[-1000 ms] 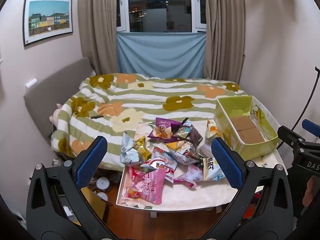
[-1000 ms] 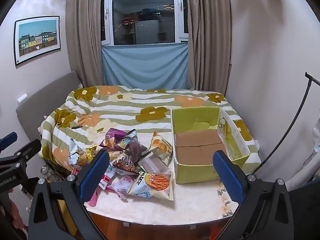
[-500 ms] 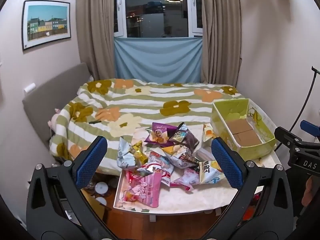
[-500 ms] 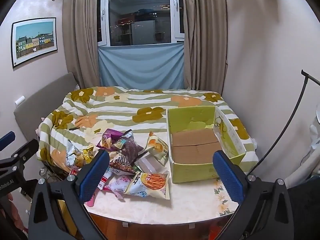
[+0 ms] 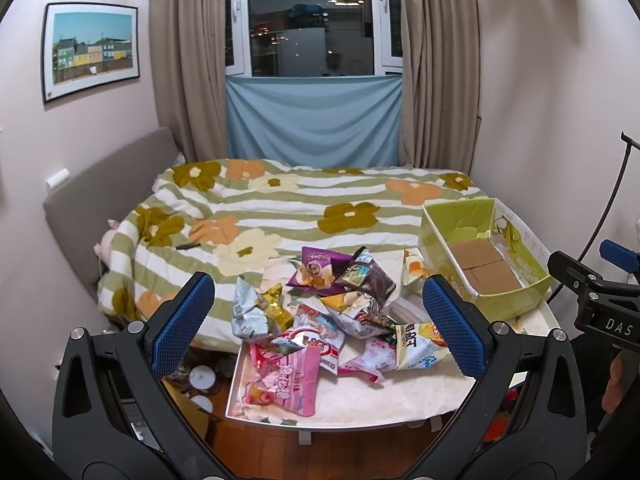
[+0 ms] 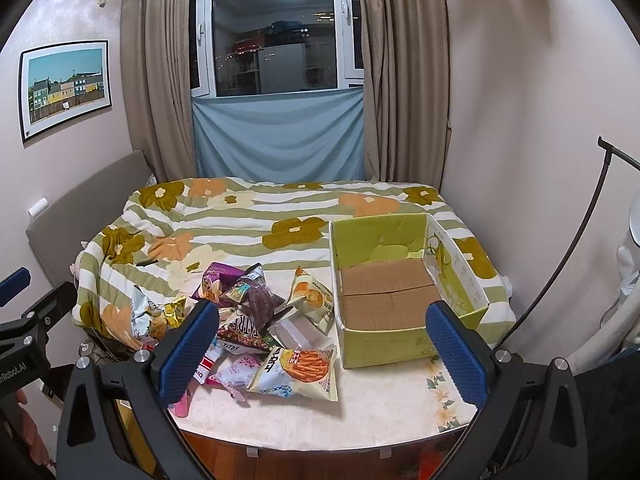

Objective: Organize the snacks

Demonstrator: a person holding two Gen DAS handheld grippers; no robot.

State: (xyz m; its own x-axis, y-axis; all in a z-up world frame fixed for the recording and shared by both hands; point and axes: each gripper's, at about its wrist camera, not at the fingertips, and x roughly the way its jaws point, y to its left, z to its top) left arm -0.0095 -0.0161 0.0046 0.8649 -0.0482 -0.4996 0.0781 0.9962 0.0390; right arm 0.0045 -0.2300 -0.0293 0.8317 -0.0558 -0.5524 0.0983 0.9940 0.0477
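A heap of several snack bags lies on the left half of a small white table (image 5: 360, 404) (image 6: 384, 404). Among them are a pink bag (image 5: 286, 380), a purple bag (image 5: 316, 268) (image 6: 214, 282), a dark brown bag (image 6: 256, 300) and a pale bag of orange sticks (image 6: 298, 368). A green cardboard box (image 6: 404, 292) (image 5: 484, 256), open and empty, stands on the table's right side. My left gripper (image 5: 318, 320) is open, held back above the table's near edge, facing the heap. My right gripper (image 6: 326, 340) is open too, between the heap and the box, holding nothing.
A bed with a striped flower blanket (image 5: 304, 208) (image 6: 280, 216) runs behind the table up to a curtained window. Walls close in on both sides. A black stand pole (image 6: 576, 256) leans at the right. Small items sit on the wooden floor (image 5: 202, 376) left of the table.
Both grippers have pulled back and tilted up a little, so table, bags and box look smaller and lower. Nothing on the table has moved.
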